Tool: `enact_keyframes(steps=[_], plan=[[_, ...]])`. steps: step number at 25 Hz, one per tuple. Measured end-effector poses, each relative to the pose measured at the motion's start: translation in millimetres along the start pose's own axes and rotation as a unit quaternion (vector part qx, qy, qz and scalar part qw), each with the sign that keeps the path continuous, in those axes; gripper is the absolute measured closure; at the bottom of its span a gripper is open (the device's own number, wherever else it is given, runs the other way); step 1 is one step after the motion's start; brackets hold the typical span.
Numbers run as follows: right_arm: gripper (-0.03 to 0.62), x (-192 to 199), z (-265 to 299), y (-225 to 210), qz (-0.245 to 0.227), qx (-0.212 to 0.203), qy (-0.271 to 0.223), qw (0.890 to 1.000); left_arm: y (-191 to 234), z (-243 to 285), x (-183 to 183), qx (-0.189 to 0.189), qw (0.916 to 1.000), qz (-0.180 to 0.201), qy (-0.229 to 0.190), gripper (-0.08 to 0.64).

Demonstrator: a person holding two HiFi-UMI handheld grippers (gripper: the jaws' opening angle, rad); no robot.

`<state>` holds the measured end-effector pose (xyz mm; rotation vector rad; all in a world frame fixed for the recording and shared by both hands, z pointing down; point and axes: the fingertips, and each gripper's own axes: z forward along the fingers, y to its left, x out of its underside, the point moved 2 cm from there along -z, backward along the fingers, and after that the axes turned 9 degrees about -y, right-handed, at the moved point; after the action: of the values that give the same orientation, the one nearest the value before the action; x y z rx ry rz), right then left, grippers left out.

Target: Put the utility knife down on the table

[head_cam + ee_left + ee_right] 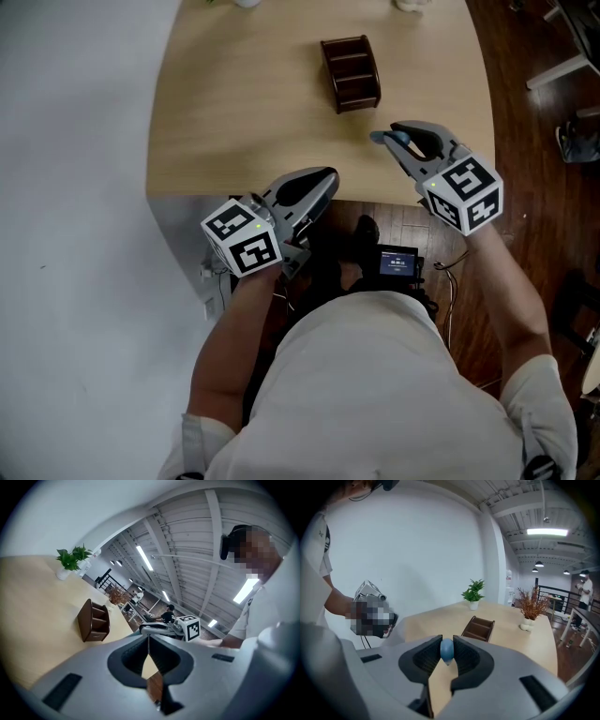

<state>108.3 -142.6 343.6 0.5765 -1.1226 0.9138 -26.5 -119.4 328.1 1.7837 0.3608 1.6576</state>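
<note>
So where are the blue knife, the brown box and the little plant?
utility knife (446,649): right gripper view, on its rounded blue end.
brown box (350,73): head view, on its middle compartment.
potted plant (70,559): left gripper view, on its leaves.

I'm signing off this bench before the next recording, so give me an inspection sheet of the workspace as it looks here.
Surface: light wooden table with rounded corners.
Job's things: blue utility knife, over the table's near right part, not yet released.
Clutter: brown desk organizer standing mid-table; potted plant and dried plant in a white vase at the far end.
Grippers: left claw shut and empty, by the table's front edge; right claw shut on the utility knife.
Cables: thin cables on the floor beside a small screen device.
Surroundings: dark wooden floor; white wall.
</note>
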Motion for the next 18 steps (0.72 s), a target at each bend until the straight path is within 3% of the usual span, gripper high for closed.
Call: enact_keyframes(steps=[18], plan=[[0.519, 5, 45, -37, -0.04, -0.009, 0.034, 0.999, 21, 31, 7, -0.038, 0.9988, 0.009, 0.028, 0.555]])
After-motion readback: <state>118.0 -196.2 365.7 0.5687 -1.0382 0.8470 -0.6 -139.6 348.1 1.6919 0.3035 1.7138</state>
